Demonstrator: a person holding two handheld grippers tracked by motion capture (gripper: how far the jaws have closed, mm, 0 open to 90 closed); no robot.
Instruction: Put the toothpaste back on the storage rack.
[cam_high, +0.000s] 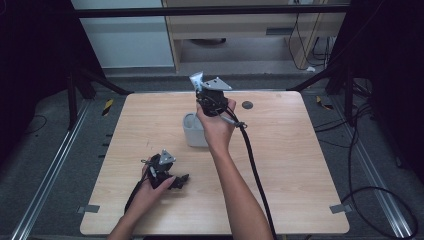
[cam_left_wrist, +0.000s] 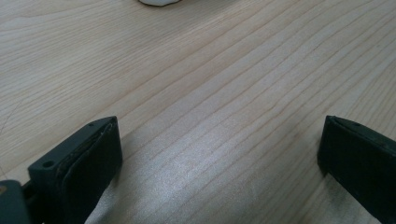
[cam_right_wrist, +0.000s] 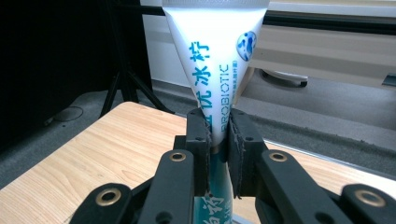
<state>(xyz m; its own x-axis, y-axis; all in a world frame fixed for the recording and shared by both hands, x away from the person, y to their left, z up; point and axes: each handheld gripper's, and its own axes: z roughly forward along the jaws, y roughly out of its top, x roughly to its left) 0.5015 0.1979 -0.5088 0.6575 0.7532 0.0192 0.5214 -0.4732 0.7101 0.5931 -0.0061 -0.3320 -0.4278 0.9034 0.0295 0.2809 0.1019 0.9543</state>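
Note:
My right gripper (cam_right_wrist: 219, 140) is shut on a white toothpaste tube (cam_right_wrist: 212, 51) with blue print; the tube stands upright with its flat crimped end at the top. In the high view the right gripper (cam_high: 210, 95) holds the tube (cam_high: 196, 80) in the air over the far side of a white cup (cam_high: 193, 132) that stands mid-table. The tube's lower end is hidden behind the hand. My left gripper (cam_high: 179, 180) rests on the table near the front left, and in its own view the left gripper (cam_left_wrist: 219, 158) is open with bare wood between the jaws.
The wooden table (cam_high: 280, 165) has a small dark round mark (cam_high: 247, 105) at its far right. A black cable (cam_high: 255, 170) trails from the right gripper toward the front edge. The cup's white edge (cam_left_wrist: 159, 2) shows at the top of the left gripper view.

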